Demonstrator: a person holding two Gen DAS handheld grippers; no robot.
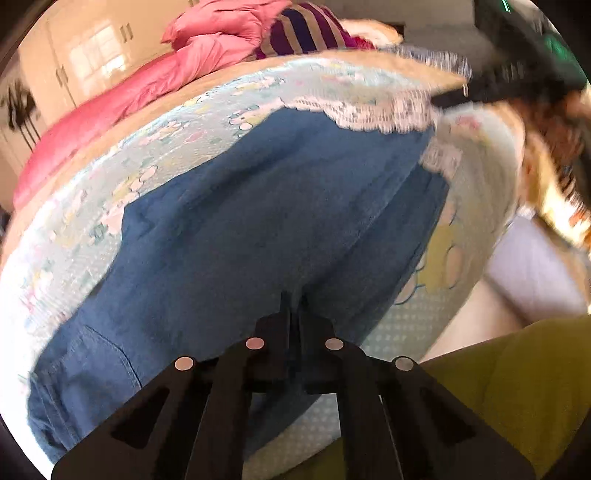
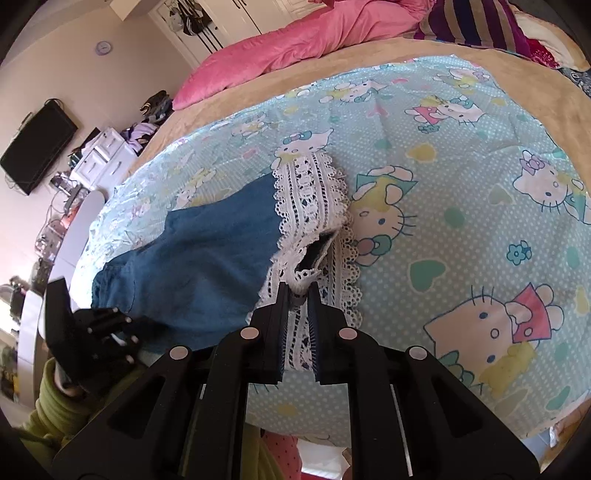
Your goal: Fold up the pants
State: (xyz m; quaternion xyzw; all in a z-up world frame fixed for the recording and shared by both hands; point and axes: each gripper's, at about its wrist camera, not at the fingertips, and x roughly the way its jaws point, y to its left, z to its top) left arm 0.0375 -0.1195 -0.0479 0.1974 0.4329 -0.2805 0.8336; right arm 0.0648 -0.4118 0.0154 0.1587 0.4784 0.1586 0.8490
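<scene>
Blue denim pants (image 1: 258,221) with white lace hems lie flat on a cartoon-cat bedsheet (image 2: 461,147). My left gripper (image 1: 293,299) is shut, its tips pinching the denim at the near edge, where the cloth puckers. In the right wrist view this left gripper (image 2: 107,328) sits at the waist end of the pants (image 2: 207,251). My right gripper (image 2: 297,290) is shut on a lace hem (image 2: 310,192), a fold of lace bunched between its tips. The left wrist view shows the right gripper (image 1: 480,88) as a blur at the far lace end.
A pink duvet (image 2: 295,40) and a striped cloth (image 2: 469,26) are heaped at the far side of the bed. A person's green sleeve (image 2: 55,406) is at the near edge. A wall television (image 2: 37,140) and white drawers (image 2: 107,155) stand to the left.
</scene>
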